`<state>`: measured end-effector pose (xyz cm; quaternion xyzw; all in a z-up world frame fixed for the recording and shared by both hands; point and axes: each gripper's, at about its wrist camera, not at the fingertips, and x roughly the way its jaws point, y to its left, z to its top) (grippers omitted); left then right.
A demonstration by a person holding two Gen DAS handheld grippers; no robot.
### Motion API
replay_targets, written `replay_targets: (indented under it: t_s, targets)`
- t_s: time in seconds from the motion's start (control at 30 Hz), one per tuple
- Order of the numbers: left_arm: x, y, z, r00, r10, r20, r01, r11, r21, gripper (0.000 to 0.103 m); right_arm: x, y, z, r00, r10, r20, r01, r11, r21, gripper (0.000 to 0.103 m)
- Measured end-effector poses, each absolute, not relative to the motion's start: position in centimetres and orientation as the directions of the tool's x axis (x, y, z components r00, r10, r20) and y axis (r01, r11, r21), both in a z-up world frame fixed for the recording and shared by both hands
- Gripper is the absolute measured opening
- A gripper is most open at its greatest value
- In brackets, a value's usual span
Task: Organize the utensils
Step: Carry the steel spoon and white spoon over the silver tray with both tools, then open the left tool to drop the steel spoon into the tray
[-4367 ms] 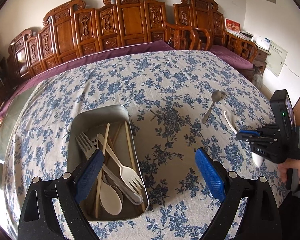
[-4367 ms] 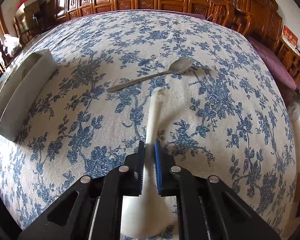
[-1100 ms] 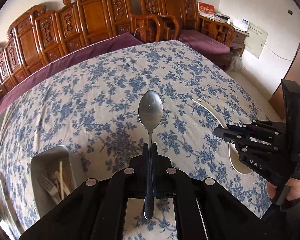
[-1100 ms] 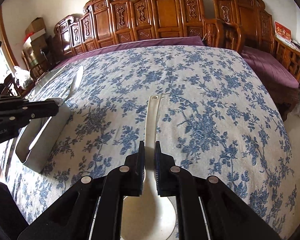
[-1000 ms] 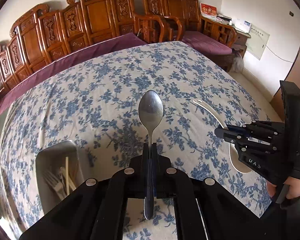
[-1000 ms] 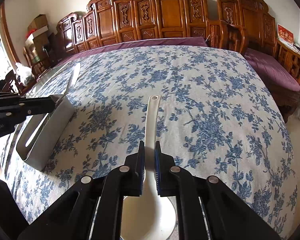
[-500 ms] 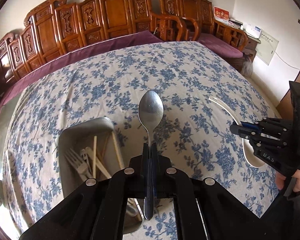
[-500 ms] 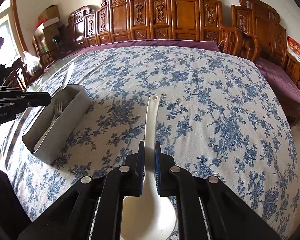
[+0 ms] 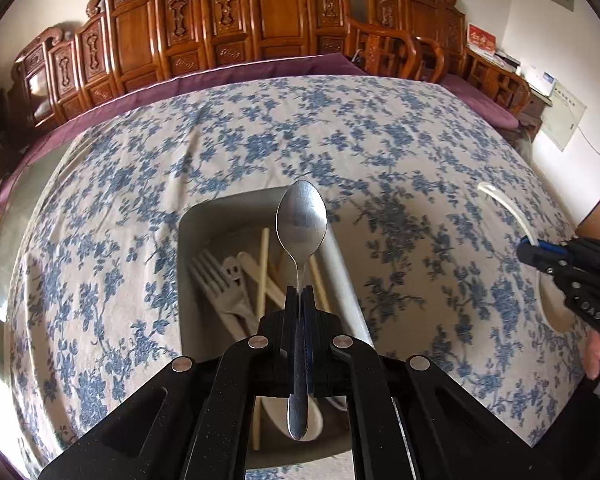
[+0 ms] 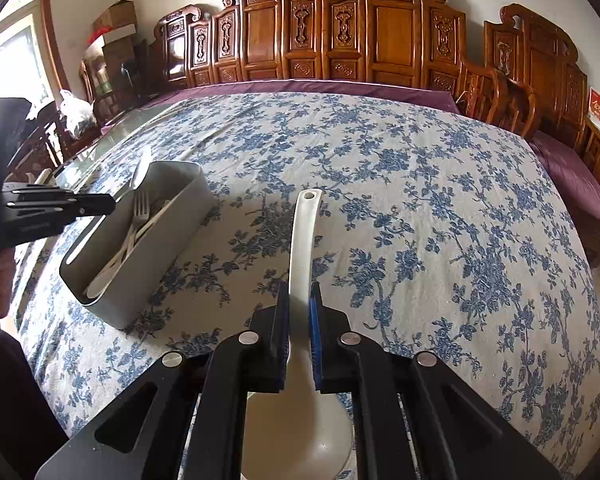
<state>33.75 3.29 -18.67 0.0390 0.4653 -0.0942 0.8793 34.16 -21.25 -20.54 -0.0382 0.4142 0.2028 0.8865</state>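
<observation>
My left gripper is shut on a metal spoon, bowl pointing forward, held above the grey metal tray. The tray holds white plastic forks, a white spoon and wooden chopsticks. My right gripper is shut on the handle of a white ladle, held above the tablecloth to the right of the tray. The right gripper with the ladle shows at the right of the left wrist view. The left gripper with the spoon shows over the tray in the right wrist view.
The table wears a white cloth with blue flowers. Carved wooden chairs with purple cushions line its far side. Boxes and a window stand at the far left.
My left gripper has carried the metal spoon leftward until it hangs over the tray. My right gripper has moved a little with the ladle, still held above the cloth.
</observation>
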Motion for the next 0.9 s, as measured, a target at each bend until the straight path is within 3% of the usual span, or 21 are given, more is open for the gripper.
replay_targets:
  t_s: [0.47, 0.9]
  targets:
    - [33.7, 7.6, -20.9, 0.53, -0.153, -0.834, 0.13, 0.987, -0.099, 0.002, 34.3, -15.7, -19.3, 0.568, 0.34, -0.749, -0.448, 0.892, 0.064, 0.011]
    - [33.4, 9.1, -19.2, 0.572, -0.173, -0.802, 0.113, 0.985, -0.131, 0.003, 34.9, -9.3, -17.3, 0.557, 0.388, -0.735, -0.509, 0.858, 0.068, 0.011]
